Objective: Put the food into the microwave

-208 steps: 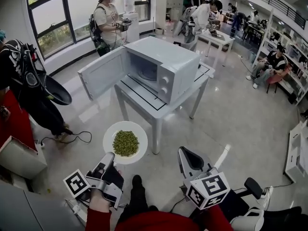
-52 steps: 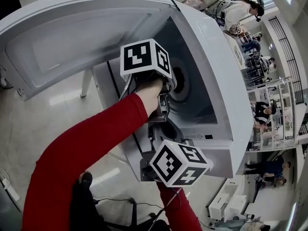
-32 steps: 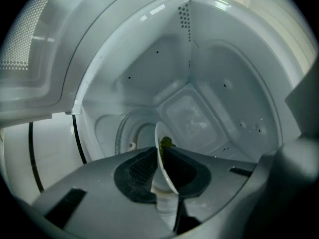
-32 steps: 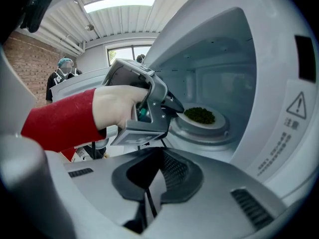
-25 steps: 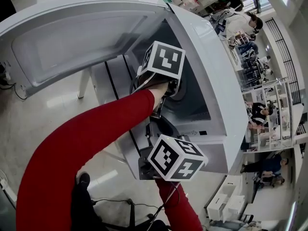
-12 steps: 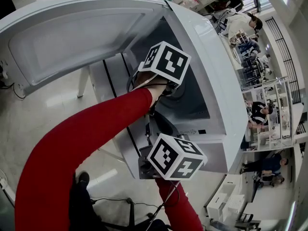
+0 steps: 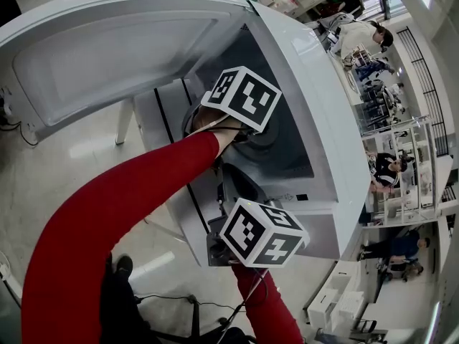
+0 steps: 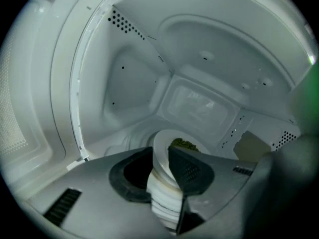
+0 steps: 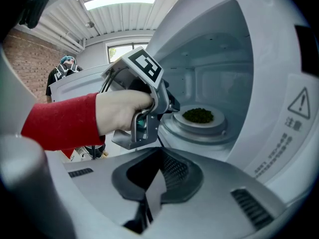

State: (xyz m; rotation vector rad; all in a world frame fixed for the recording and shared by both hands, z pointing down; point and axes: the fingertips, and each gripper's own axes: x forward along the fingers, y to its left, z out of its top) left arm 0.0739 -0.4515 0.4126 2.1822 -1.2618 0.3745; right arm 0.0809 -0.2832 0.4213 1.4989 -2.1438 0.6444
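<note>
microwave (image 7: pixel 323 99): a smooth white box on the grey desk (image 7: pixel 166 113). its door (image 7: pixel 115 49) was swung fully out to the left, and the flat inner panel had a rounded rectangular recess. the cavity walls were pale, glossy and moulded, with rows of small perforations (image 8: pixel 122 21) near the upper left corner and a domed ceiling.

contents: a round turntable (image 9: pixel 185 129) lay on the cavity floor. on it sat the white plate (image 9: pixel 213 122), round and shallow, holding a low heap of small green food (image 9: pixel 198 115) near its middle.

left gripper (image 8: pixel 160 167): it reached in through the opening, held by a hand (image 9: pixel 122 111) in a red sleeve (image 7: pixel 107 221). its jaws had just been opening and stood wide. the plate's near rim lay between the dark textured pads, with no pad seen pressing on it.

right gripper (image 9: pixel 155 180): it was outside the cavity at the lower front edge, below the left one. its jaws were a little apart with nothing between them.

clearance: the left gripper and its marker cube (image 7: pixel 240 97) filled the middle of the opening. the cavity stood open above and behind the plate. the front panel with a triangular warning label (image 9: pixel 299 103) lay close on the right of the opening.
</note>
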